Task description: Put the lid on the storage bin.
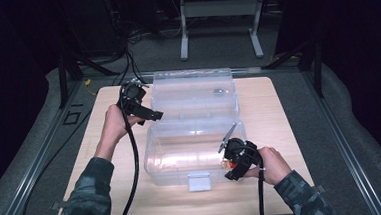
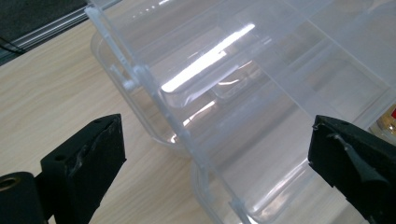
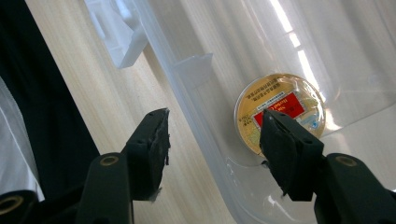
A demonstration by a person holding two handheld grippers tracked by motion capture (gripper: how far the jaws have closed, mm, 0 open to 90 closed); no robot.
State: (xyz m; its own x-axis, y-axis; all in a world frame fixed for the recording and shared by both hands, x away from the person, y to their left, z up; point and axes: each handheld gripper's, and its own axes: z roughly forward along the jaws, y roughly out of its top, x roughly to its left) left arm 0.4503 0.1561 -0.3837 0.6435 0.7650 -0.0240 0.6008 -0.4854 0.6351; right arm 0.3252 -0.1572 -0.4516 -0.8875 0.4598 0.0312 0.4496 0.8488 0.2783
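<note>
Clear plastic is the material of the storage box (image 1: 191, 147), which I see in the middle of the high view on the pale wooden table (image 1: 273, 107). Its lid (image 1: 192, 90) is open and leans back toward the upper part of the frame, and a white latch (image 1: 199, 182) hangs on the front wall. The walls are so transparent that the wood shows through them, with bright reflections of the lamps.

In the right gripper view I see a round tin (image 3: 280, 112) inside the box, gold coloured with a red label, lying on the bottom near a corner. My right gripper (image 3: 212, 135) stands across the box wall: one jaw is outside over the table, the other inside, just in front of the tin. The jaws are half open and I cannot tell if they press anything.

My left gripper (image 2: 217, 158) has its jaws wide, with the hinge edge of the box between them but apart from both.
</note>
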